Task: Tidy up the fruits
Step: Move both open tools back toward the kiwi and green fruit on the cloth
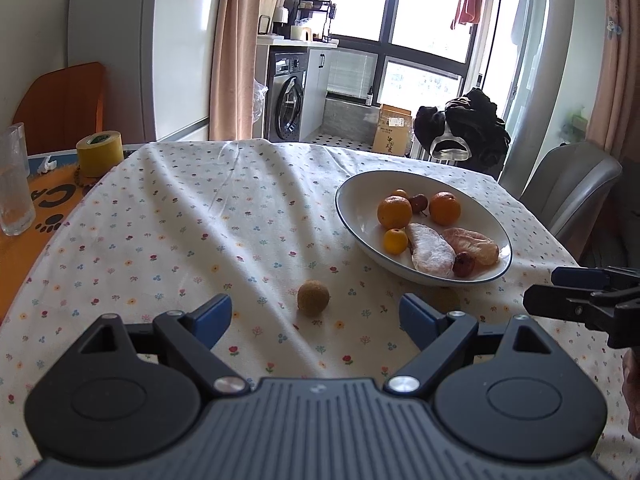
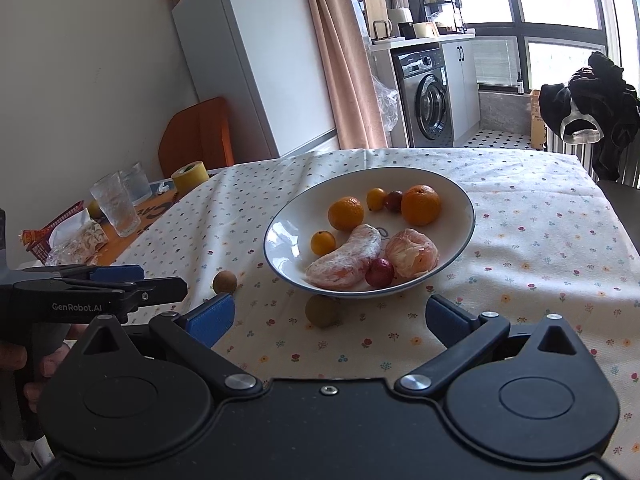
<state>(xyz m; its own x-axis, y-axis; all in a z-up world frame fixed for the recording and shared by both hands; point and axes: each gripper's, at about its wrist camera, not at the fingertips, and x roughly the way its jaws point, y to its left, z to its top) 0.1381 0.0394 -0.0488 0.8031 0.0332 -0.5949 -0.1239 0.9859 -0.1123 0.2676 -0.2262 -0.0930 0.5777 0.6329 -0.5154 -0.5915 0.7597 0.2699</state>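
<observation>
Loose fruit 1: small round brown rough-skinned fruit (image 1: 313, 298), sits on the white flower-print tablecloth (image 1: 180, 232) well short of the bowl, roughly between the left gripper's fingers but ahead of the tips. It's a ball, so no real long axis.
Loose fruit 2: second round brownish-green fruit (image 2: 321, 311), on the cloth just beside the bowl's near rim, in front of the right gripper.
Bowl: wide white ceramic bowl with a thin dark rim (image 2: 280, 220), on the cloth to the right of centre in the left view.
In the bowl: two bigger oranges (image 2: 346, 213) (image 2: 420, 205), two little orange kumquat-ish ones, two dark red small fruits.
Peeled pieces: two pale pinkish peeled citrus segments (image 2: 348, 258) (image 2: 412, 253). In the right view the left one is a crescent with its long axis running lower-left to upper-right; the other looks chunkier, axis hard to call.
Left gripper (image 1: 316, 316): black with blue pads, jaws spread wide, nothing in them, touching nothing.
Right gripper (image 2: 330, 316): same deal, spread wide and empty, hovering over the cloth near the bowl.
Writing: "GenRobot.AI" in white on the side of the left gripper, seen from the right view.
Other stuff: yellow tape roll (image 1: 100, 153), clear drinking glass (image 1: 14, 184), both off the cloth at the far left.
</observation>
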